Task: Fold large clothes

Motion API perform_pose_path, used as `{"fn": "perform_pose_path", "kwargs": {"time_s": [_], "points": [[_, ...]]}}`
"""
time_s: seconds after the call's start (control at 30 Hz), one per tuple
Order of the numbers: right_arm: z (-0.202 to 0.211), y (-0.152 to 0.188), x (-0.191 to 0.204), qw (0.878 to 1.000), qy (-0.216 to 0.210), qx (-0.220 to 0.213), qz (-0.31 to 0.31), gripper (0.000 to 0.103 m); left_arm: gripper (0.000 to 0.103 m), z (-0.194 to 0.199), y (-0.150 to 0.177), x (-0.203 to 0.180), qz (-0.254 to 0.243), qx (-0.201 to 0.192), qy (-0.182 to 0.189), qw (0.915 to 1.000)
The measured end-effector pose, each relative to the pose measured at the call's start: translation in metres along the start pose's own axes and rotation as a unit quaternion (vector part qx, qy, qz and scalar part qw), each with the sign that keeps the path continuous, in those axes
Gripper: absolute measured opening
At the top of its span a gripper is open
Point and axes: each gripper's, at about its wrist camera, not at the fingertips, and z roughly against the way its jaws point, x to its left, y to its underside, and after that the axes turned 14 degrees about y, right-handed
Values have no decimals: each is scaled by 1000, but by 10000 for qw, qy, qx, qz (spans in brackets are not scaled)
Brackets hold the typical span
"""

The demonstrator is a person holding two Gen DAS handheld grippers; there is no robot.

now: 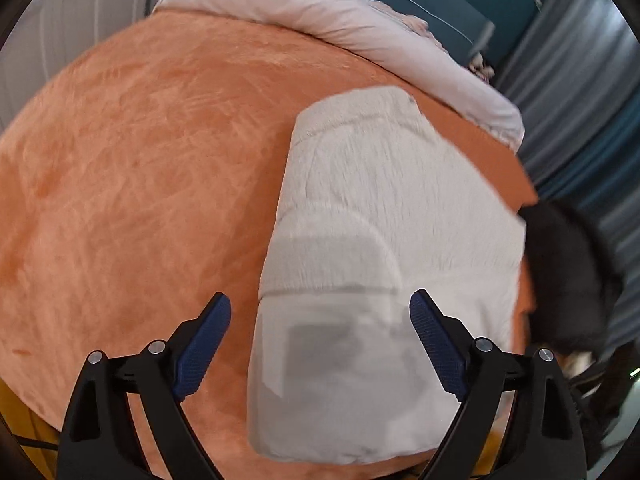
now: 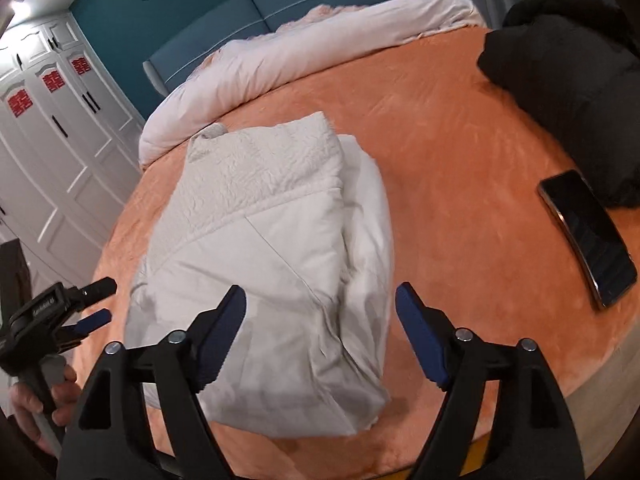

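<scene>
My left tongs (image 1: 320, 338) are spread apart, nothing between them, hovering over the near end of the folded white garment (image 1: 376, 240). My right tongs (image 2: 320, 332) are also spread wide and empty, above the garment's (image 2: 264, 256) near end. The garment lies as a thick folded bundle on the orange bed cover (image 2: 460, 168), its textured quilted layer on top at the far end, smooth panels nearer me. Left view is blurred, so seams are hard to read there. In the right view I see the left tongs (image 2: 94, 300) off to the garment's left side, apart from it. A dark phone (image 2: 588, 236) lies on the cover to the right, just beside a black garment (image 2: 560, 72). A pale rolled duvet (image 2: 280, 68) runs along the far edge of the bed.
</scene>
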Motion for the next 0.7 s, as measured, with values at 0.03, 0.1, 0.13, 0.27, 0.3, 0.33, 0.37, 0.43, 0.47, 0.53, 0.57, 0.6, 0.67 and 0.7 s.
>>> {"fn": "perform_pose_path", "kwargs": {"time_s": [0.03,0.1,0.13,0.27,0.3,0.33,0.37,0.43,0.47,0.53,0.57,0.6,0.67,0.7], "points": [[-7,-3,0,9999,23,102,7,79,89,-1,-4,2,106,31,55,9999],[-32,-8,1,9986,130,505,68,79,89,-8,-12,12,344,142,29,9993],[-43,-8,5,9976,138,680,41,79,89,-13,-14,15,394,195,17,9990],[-78,-1,0,9900,-271,1296,-478,82,91,-35,-14,25,429,378,-151,9983],[-81,-1,-2,9893,-318,1312,-550,84,93,-38,-15,29,452,383,-117,9982],[-83,0,-2,9890,-349,1318,-576,85,93,-41,-15,31,493,362,-69,9981],[-87,0,-4,9885,-392,1327,-610,88,93,-43,-15,31,519,345,-29,9981],[-94,1,-7,9865,-509,1388,-710,91,98,-48,-17,33,542,345,15,9979],[-96,1,-8,9854,-574,1410,-762,92,98,-50,-20,34,590,347,-11,9977],[-101,1,-10,9834,-698,1450,-834,94,98,-53,-25,36,662,369,191,9969],[-104,1,-11,9823,-780,1467,-866,96,98,-55,-28,38,740,385,266,9962],[-107,0,-12,9814,-843,1476,-891,96,98,-58,-29,39,800,406,324,9954],[-113,0,-16,9798,-961,1479,-938,98,98,-69,-32,44,927,533,563,9927],[-117,-2,-17,9791,-1013,1472,-970,98,98,-75,-32,47,994,602,753,9904]]}}
